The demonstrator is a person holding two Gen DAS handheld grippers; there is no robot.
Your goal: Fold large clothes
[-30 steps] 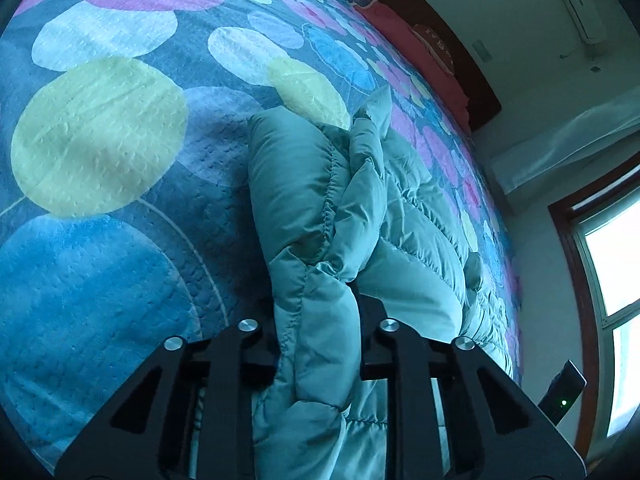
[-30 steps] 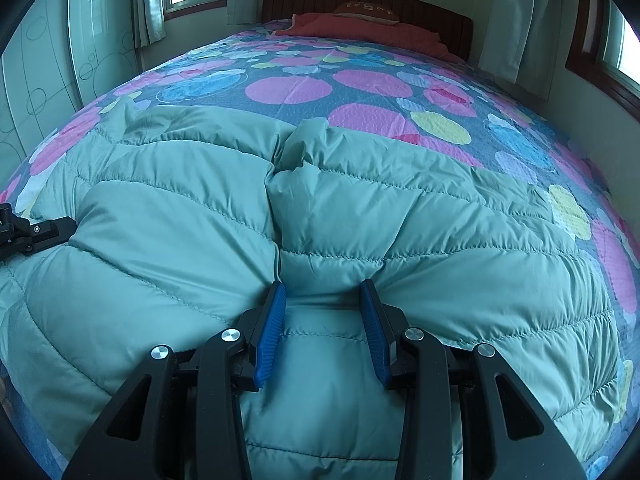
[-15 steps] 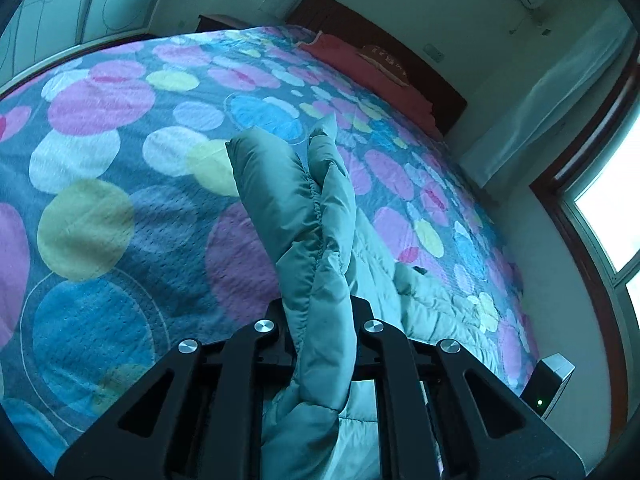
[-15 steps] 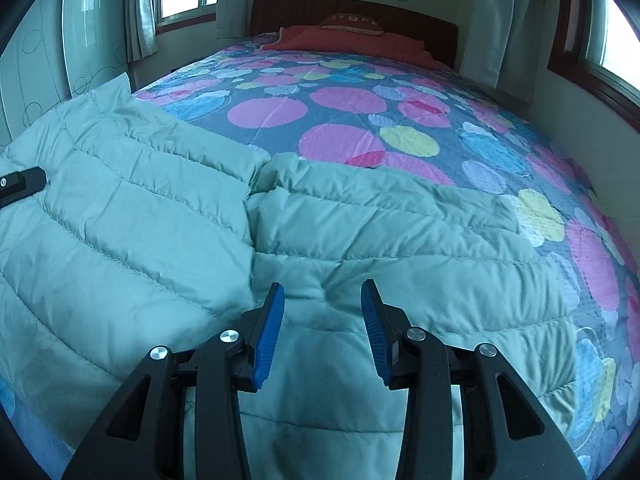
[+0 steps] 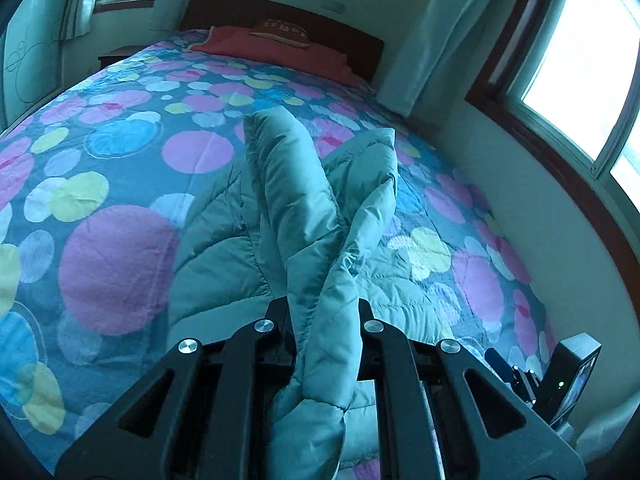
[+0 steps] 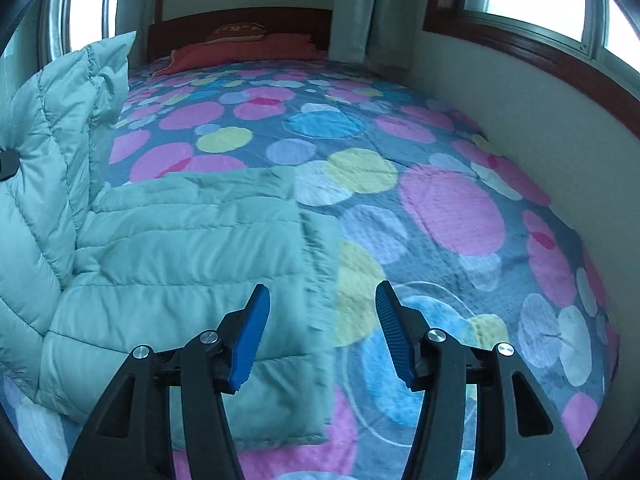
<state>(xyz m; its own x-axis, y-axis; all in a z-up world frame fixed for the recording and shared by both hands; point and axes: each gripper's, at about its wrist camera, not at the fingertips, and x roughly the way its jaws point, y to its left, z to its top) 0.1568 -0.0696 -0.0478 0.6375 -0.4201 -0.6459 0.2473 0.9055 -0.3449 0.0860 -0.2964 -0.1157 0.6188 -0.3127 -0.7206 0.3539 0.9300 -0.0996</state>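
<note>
Left tool (image 5: 322, 312): clenched on a bunched fold of the pale green quilted down jacket (image 5: 296, 216); the padded cloth rises between its black fingers (image 5: 260, 328) and stands up in front of the camera.
Right tool (image 6: 322, 330): released, its jaws having just been opening; nothing lies between the blue pads (image 6: 250, 336). It hangs over the jacket's right edge.
Down jacket: part lies flat on the bed, seen in the right wrist view as a folded panel (image 6: 192, 256) with straight far and right edges. The lifted part stands at that view's left (image 6: 48, 136), above the flat panel.
Bedspread (image 6: 452, 208): blue-grey with pink, blue and yellow circles, bare to the right of the jacket.
Red pillows (image 5: 280, 50): at the far end, against the dark wooden headboard (image 5: 288, 12).
Windows (image 5: 580, 52): bright, along the right wall, with curtains (image 5: 436, 40) beside them.
</note>
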